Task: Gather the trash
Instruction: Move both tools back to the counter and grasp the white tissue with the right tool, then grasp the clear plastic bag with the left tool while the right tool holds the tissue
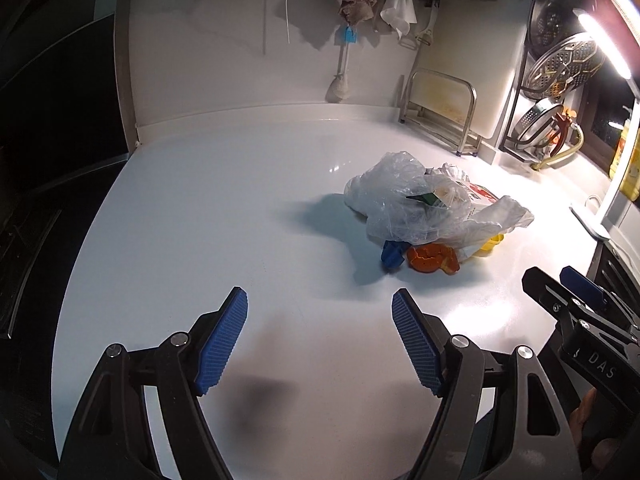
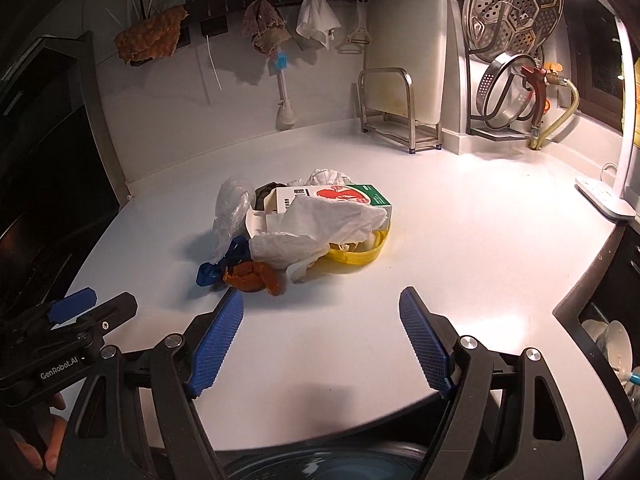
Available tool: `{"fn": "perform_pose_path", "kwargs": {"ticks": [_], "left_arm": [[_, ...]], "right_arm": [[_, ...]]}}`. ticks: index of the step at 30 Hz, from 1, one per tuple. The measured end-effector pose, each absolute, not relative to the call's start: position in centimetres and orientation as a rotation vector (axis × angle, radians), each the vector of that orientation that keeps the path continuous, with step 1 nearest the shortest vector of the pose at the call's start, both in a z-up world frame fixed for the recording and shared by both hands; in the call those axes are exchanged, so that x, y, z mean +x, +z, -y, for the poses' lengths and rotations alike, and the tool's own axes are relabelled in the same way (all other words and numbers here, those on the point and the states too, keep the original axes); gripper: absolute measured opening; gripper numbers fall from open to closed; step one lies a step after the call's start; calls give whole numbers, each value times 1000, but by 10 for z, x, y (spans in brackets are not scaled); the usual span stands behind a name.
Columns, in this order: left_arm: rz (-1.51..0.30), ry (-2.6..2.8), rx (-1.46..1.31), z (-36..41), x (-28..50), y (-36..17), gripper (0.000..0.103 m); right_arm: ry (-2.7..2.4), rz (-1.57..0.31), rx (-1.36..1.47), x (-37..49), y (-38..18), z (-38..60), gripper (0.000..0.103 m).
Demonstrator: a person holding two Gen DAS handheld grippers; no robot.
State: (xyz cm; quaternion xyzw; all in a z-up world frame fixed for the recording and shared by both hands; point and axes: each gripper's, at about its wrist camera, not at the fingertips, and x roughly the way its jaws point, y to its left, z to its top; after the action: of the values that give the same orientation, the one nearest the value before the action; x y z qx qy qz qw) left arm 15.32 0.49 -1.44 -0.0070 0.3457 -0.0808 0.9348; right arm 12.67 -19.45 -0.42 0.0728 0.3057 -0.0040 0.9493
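A heap of trash lies on the white counter: a clear plastic bag, a red and green carton, white crumpled paper, a yellow tray, a blue wrapper and orange peel. The peel and blue wrapper also show in the left wrist view. My left gripper is open and empty, short of the heap and to its left. My right gripper is open and empty, just short of the heap. Its left fingertip is close to the peel.
A steel rack and a dish rack with steel strainers stand at the back right. Cloths hang on the back wall. A lamp base sits at the right. A dark stove area borders the counter's left edge.
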Motion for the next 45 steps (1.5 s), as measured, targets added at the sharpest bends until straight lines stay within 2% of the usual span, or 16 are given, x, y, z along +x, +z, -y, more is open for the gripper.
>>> {"fn": "perform_pose_path", "kwargs": {"ticks": [19, 20, 22, 26, 28, 31, 45], "left_arm": [[-705, -170, 3, -6, 169, -16, 76], [-706, -170, 4, -6, 169, -16, 76], [-708, -172, 5, -6, 169, -16, 76], [-711, -178, 4, -4, 170, -16, 76], [-708, -177, 6, -2, 170, -15, 76], [-707, -178, 6, 0, 171, -12, 76], [-724, -226, -2, 35, 188, -4, 80]], "right_arm": [[-31, -690, 147, 203, -16, 180, 76], [-28, -689, 145, 204, -16, 179, 75], [-21, -695, 137, 205, -17, 177, 53], [-7, -706, 128, 203, -19, 174, 33], [-1, -697, 131, 199, -18, 176, 18], [15, -683, 132, 191, -14, 178, 14], [-9, -624, 183, 133, -4, 218, 13]]}}
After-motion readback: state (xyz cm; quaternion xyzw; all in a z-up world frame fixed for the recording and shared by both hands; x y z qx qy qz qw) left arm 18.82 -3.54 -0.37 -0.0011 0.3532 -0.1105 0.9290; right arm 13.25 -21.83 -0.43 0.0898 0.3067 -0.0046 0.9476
